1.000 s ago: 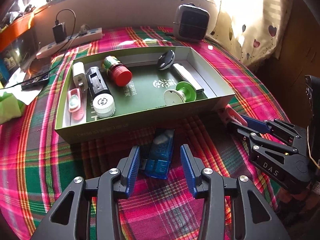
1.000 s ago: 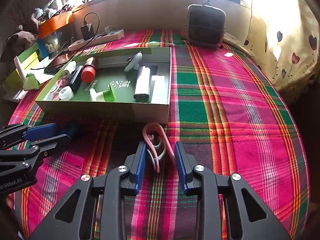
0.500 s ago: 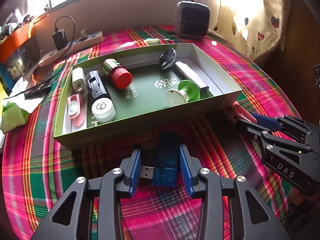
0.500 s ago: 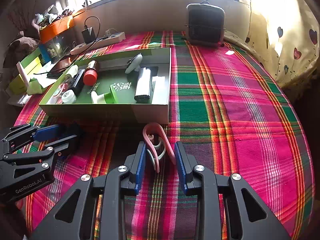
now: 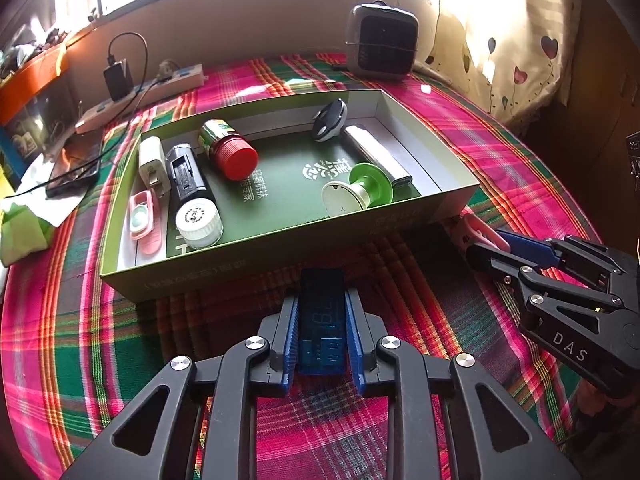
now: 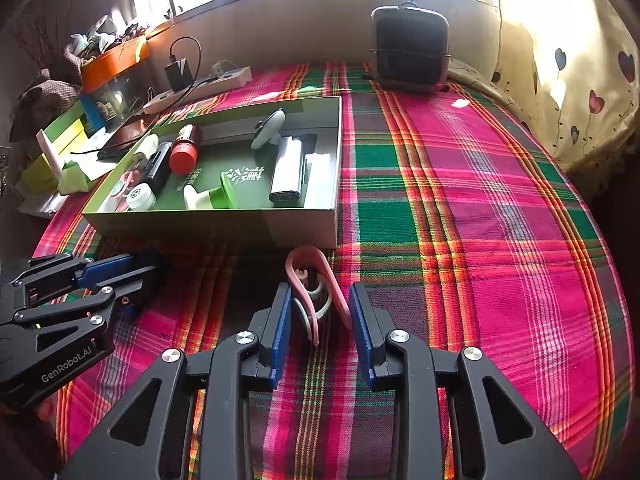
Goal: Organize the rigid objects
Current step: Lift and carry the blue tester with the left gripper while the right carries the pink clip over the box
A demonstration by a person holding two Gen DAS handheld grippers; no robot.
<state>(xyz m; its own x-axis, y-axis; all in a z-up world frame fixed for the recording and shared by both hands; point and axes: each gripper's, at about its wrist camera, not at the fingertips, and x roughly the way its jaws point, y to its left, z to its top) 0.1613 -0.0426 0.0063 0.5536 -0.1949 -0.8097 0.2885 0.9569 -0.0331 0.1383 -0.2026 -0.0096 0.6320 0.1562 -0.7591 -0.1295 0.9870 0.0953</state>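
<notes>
The left gripper (image 5: 321, 322) pinches a blue USB device (image 5: 322, 320) before the green tray (image 5: 280, 248), while the right gripper (image 6: 320, 320), spread, straddles a pink clip (image 6: 316, 284).

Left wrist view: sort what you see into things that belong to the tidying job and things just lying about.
Job:
blue USB device, clamped in the left gripper
pink clip, between the right gripper's open jaws
green box
red-capped bottle and green spool in it

Lying about:
heater
power strip
phone
</notes>
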